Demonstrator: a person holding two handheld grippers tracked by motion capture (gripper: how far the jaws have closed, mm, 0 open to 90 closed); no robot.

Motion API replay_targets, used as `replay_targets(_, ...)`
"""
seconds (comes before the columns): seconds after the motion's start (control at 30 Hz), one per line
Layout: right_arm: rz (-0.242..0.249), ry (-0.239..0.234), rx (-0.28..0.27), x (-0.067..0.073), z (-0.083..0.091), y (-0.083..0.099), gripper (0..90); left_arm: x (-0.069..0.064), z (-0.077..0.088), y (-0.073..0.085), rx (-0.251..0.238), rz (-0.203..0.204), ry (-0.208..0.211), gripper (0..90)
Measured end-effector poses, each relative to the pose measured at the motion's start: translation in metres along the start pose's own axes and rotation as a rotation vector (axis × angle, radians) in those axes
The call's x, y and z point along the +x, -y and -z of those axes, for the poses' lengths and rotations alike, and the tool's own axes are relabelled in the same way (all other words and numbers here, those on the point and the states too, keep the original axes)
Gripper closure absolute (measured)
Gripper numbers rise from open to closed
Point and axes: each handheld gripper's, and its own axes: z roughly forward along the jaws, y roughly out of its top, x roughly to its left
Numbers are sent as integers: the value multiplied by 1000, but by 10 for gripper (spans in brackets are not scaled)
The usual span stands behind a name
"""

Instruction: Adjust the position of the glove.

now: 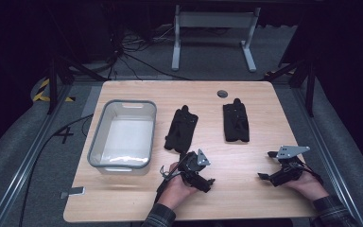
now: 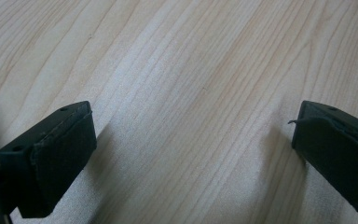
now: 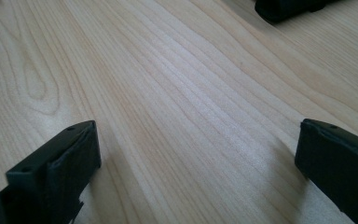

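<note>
Nothing started yet, it seems.
Both black items (image 1: 181,129) (image 1: 236,123) lie outside the bin (image 1: 99,150); left gripper (image 2: 193,140) and right gripper (image 3: 198,154) gape wide, empty.

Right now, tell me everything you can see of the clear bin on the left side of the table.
The bin is a rectangular, translucent plastic-looking tub with a grey rim and rounded corners. It stands upright and open on the wooden table, toward its left edge, long side running away from the person. It looks empty, with a pale reflection on its floor. Nothing touches it; the nearer black fabric bundle lies apart to its right.
</note>
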Motion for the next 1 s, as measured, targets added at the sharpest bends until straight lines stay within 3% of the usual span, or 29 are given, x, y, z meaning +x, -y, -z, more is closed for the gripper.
replay_targets(0.2, 8, -4, -5, -1, 0, 0, 38, 0, 0, 0, 1, 3, -1, 1)
replay_targets(0.47, 8, -35, -12, -6, 3, -12, 375, 0, 0, -1, 1, 0, 1, 1)
replay_targets(0.8, -10, -54, -60, -22, -2, -33, 666, 1, -1, -1, 0, -11, 7, 0)
replay_targets(1.0, -20, -61, -78, -24, -6, -48, 855, 0, -1, -1, 1, -22, 11, 1)
